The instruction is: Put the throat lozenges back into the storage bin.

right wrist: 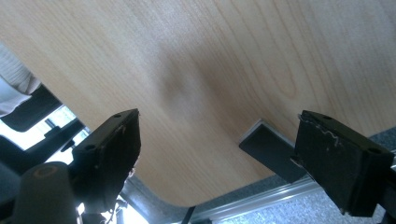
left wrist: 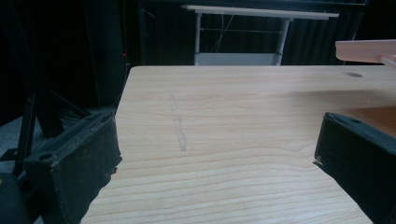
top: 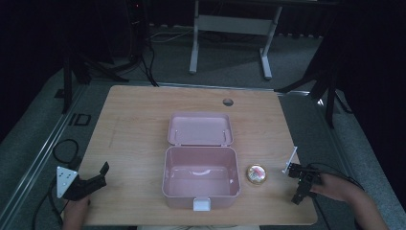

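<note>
Right gripper [right wrist: 217, 158] black jaws spread wide apart, nothing between them. Pale wooden tabletop [right wrist: 210, 60] behind, rounded corner near bottom. Dark flat bracket [right wrist: 268, 151] at table edge. Grey carpet [right wrist: 289, 210] below.

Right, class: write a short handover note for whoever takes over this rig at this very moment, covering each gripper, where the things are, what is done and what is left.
Left gripper: jaws open, holding nothing, at the near left of the light wooden table.
Right gripper: jaws open, holding nothing, near the table's right edge.
Pink plastic box: in the middle, lid folded back, white latch facing the person; the inside looks empty.
Small round gold-rimmed item: on the table just right of the box, untouched.
Done: box is open.
Left, probably: put the round item in the box and shut the lid.
</note>
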